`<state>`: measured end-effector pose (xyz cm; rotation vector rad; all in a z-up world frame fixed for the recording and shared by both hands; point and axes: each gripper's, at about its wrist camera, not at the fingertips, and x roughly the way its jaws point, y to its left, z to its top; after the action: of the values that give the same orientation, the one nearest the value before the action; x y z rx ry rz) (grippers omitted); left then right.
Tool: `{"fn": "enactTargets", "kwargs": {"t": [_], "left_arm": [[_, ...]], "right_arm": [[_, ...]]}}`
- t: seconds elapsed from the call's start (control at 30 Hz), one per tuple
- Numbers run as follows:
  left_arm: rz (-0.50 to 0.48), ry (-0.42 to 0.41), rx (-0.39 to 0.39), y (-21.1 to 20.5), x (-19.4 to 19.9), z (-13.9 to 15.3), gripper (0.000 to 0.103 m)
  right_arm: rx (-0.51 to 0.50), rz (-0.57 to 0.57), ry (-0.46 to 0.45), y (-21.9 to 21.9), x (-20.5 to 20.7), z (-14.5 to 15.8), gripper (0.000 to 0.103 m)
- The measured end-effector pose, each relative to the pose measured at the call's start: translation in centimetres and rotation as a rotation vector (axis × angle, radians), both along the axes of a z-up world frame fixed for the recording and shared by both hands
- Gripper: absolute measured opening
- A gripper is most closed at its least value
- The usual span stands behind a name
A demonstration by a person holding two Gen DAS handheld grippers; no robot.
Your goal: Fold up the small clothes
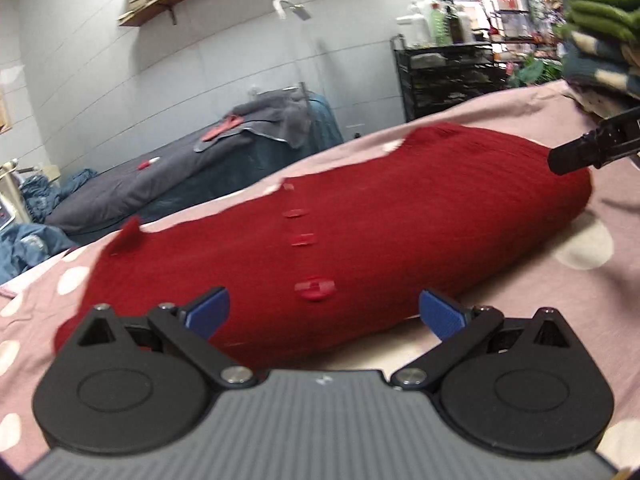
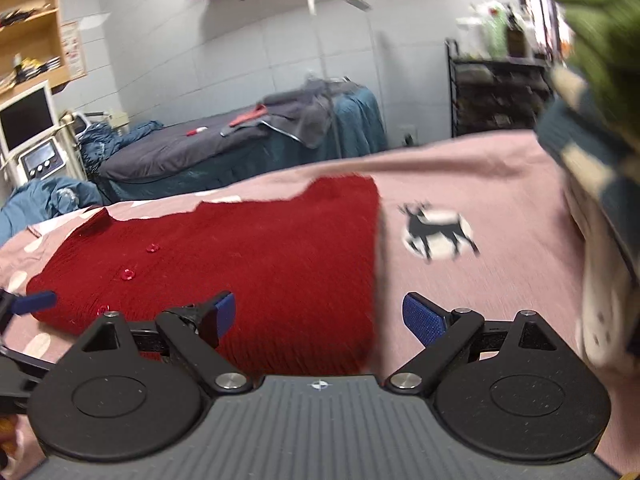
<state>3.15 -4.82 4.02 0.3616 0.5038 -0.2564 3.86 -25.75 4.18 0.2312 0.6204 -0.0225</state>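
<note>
A dark red knitted cardigan with red buttons lies folded on the pink dotted bedsheet. My left gripper is open, low over the cardigan's near edge, nothing between its blue pads. In the right wrist view the same cardigan fills the left half, its folded right edge running down the middle. My right gripper is open over that near right corner, empty. The right gripper's black finger shows at the cardigan's far right end in the left wrist view; the left gripper's blue fingertip shows at far left.
A stack of folded clothes, green on top, stands at the right on the sheet, close to my right gripper. A deer print marks the sheet right of the cardigan. Beyond lie a grey bed, a black rack and wall shelves.
</note>
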Motion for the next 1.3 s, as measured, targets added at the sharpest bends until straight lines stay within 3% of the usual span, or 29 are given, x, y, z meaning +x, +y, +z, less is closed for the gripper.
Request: {"fn": "enactTargets", "kwargs": {"t": [0.17,0.4,0.6,0.77,1.07,1.3], "left_arm": [[-0.054,0.051,0.025,-2.9,0.4,-0.9,0.103],[-0.116,0.031,0.201,-7.7,-0.9,-3.1,0.103],[-0.104,0.021,0.208,-9.6,-0.4,-3.4,0.103],[-0.14,-0.034,0.281,-11.5,0.4,-3.5,0.103],[-0.218,-0.076,0.286,-14.9,2.2,-3.5,0.101],[-0.276,-0.08,0.242,-16.3,2.9,-3.8,0.082]], "right_arm": [[0.032,-0.03,0.045,-1.1,-1.1,-0.6,0.103],[0.127,-0.139,0.131,-3.7,-2.4,-2.1,0.103],[0.168,-0.134,0.106,-4.1,-3.2,-2.3,0.103],[0.168,-0.129,0.107,-4.1,-3.1,-2.4,0.103],[0.217,-0.161,0.11,-4.7,-3.0,-2.2,0.103],[0.319,-0.269,0.117,-5.3,-1.3,-2.1,0.103]]}}
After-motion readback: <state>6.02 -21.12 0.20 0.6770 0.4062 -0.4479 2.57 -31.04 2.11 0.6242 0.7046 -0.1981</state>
